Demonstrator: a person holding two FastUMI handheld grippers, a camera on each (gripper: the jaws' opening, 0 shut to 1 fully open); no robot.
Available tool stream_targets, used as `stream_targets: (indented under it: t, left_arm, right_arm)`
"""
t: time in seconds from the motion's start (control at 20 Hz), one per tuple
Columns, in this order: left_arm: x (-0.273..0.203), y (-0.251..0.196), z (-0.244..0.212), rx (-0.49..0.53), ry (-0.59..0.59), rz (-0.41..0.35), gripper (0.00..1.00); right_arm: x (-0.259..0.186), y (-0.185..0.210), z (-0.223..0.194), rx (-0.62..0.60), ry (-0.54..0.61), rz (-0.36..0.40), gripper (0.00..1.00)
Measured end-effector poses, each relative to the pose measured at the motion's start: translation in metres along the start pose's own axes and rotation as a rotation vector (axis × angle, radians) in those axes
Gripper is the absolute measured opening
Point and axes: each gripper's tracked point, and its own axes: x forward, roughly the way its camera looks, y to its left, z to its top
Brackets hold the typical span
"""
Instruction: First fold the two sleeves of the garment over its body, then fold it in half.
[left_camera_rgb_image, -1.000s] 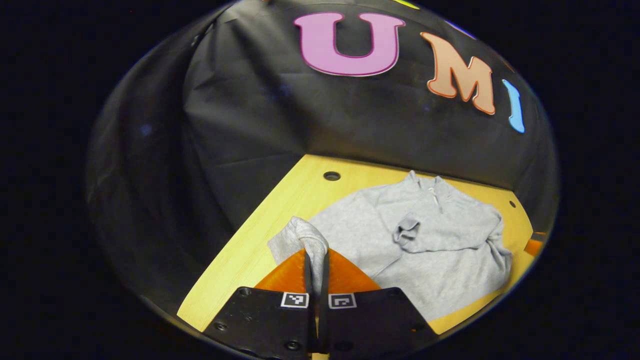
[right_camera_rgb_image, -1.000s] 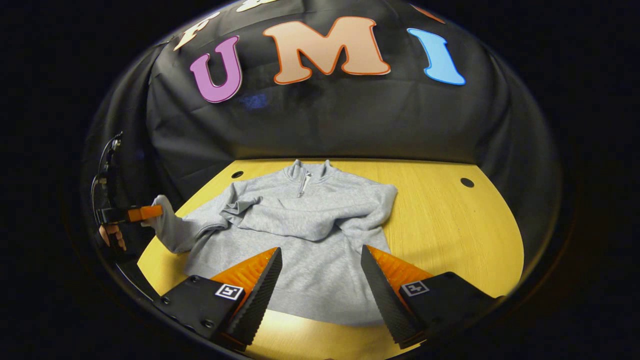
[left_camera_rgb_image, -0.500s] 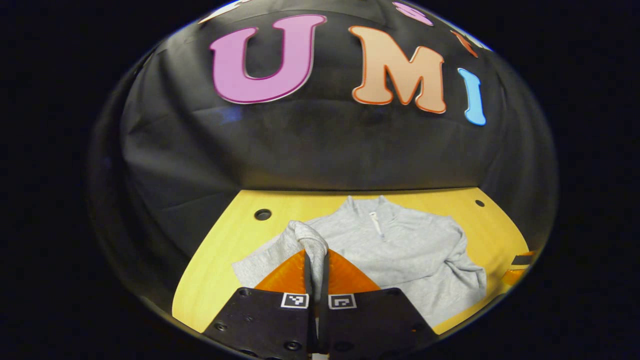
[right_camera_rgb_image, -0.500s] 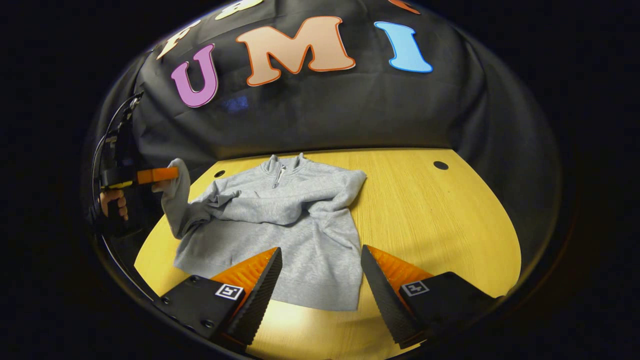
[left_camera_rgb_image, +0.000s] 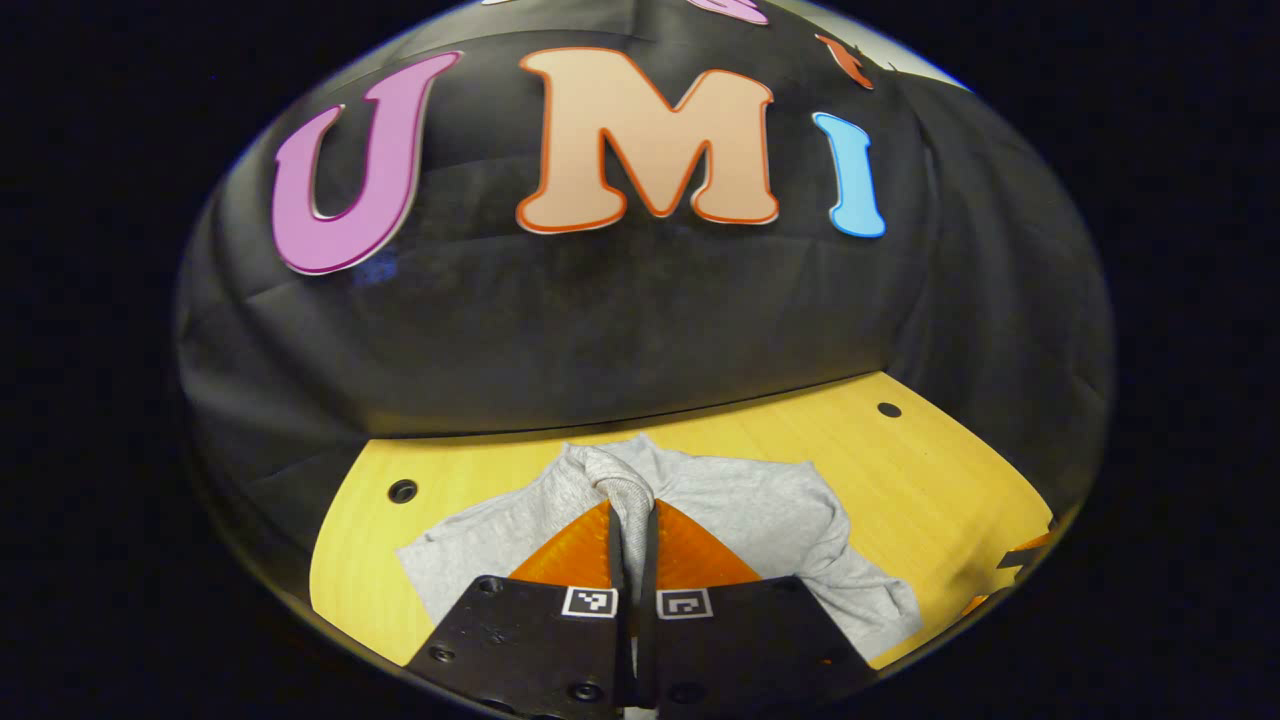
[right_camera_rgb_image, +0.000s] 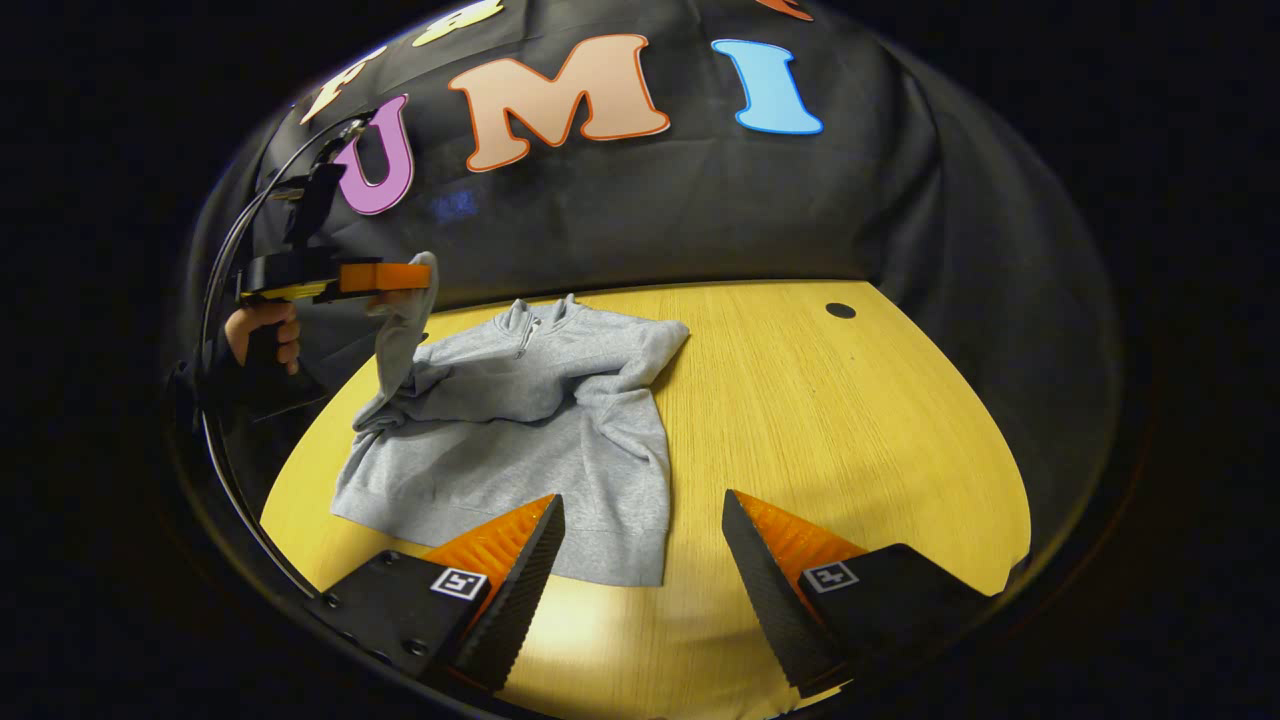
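Note:
A grey zip-neck sweatshirt (right_camera_rgb_image: 530, 420) lies on the yellow wooden table (right_camera_rgb_image: 830, 420), collar toward the booth's wall. One sleeve lies folded across its chest. My left gripper (left_camera_rgb_image: 632, 520) is shut on the cuff of the other sleeve (left_camera_rgb_image: 618, 480), raised above the sweatshirt (left_camera_rgb_image: 780, 520). In the right gripper view that left gripper (right_camera_rgb_image: 385, 277), held by a hand (right_camera_rgb_image: 262, 328), lifts the sleeve (right_camera_rgb_image: 400, 335) up off the table at the garment's left side. My right gripper (right_camera_rgb_image: 640, 555) stands open over the table in front of the hem, holding nothing.
Round holes (right_camera_rgb_image: 840, 310) mark the table near its far edge, another hole (left_camera_rgb_image: 403, 490) at the left. Bare tabletop stretches to the right of the sweatshirt. A cable (right_camera_rgb_image: 225, 300) loops behind the left gripper.
The left gripper has lifted the sleeve cuff higher and carried it inward over the sweatshirt's body. The right gripper, still open, has shifted to the right, so the garment sits further left in its view.

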Motion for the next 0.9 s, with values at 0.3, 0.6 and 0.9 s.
stream_targets:
  t: [0.3,0.6,0.9]
  left_arm:
    - [0.045,-0.071,-0.021,0.004,0.082,-0.078,0.0]
    - [0.068,-0.106,-0.045,-0.018,0.153,-0.104,0.09]
    - [0.036,-0.068,-0.039,-0.07,0.083,-0.013,0.98]
  right_arm:
    - [-0.012,-0.028,-0.018,-0.005,0.027,-0.024,0.98]
    - [-0.008,-0.041,-0.022,-0.008,0.042,0.013,0.99]
    - [0.008,-0.026,-0.008,-0.049,0.024,0.071,0.94]
